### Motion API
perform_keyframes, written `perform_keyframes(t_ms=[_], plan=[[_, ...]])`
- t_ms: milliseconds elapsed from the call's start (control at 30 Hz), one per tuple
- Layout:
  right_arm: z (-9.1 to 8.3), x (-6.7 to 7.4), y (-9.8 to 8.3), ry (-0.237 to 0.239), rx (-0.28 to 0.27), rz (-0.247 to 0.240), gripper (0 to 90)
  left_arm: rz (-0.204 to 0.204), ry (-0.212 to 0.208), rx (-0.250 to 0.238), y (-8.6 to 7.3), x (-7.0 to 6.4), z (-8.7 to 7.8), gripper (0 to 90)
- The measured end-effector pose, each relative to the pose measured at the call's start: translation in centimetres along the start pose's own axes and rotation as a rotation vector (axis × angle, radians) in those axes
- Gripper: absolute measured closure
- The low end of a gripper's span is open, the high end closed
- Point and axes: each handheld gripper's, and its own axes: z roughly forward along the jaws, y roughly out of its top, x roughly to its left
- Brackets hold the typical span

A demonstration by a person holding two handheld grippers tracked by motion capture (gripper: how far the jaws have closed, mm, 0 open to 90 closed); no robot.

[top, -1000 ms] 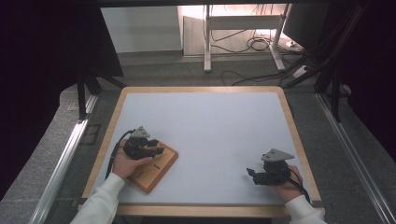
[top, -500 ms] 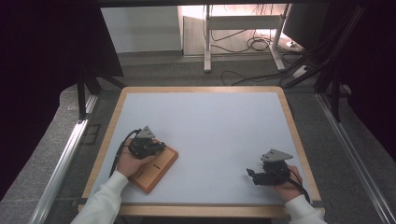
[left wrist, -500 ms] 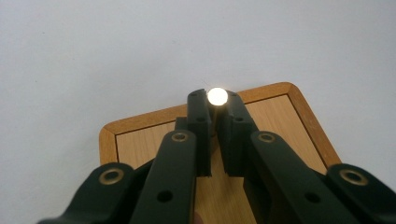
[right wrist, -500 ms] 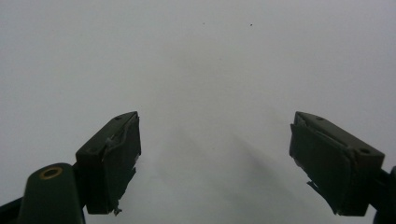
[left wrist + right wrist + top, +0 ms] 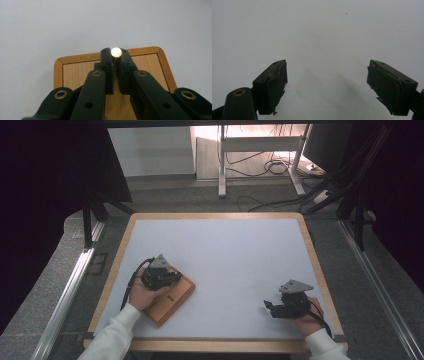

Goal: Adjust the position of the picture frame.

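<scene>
Your left gripper (image 5: 115, 58) has just closed its jaws, now pinching a small pale round-topped wooden peg (image 5: 116, 52) betw. the tips, over the square light-wood board w/ darker rim (image 5: 75, 72). Your right gripper (image 5: 327, 87): jaws spread wide, nothing betw. them, bare white tabletop (image 5: 324, 32) beyond.

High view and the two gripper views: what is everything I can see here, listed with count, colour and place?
wooden board: one, light wood with darker rim, near left corner of the table
peg: one, pale round-topped, upright on the board, between the left gripper's pads
table: one, white top with wooden frame, centre
white stand: one, on the floor beyond the table
cables: several, black, on the floor beyond the table
left gripper: one, black, shut on the peg
right gripper: one, black, jaws wide apart, near right of the table
</scene>
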Motion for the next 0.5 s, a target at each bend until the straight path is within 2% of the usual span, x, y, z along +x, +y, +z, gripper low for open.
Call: perform_keyframes(t_ms=[500], plan=[[-0.1,0.0,0.0,-0.003,-0.001,-0.008,17.1,0.063,-0.054,0.01,3.5,-2.8,2.7,85.2]])
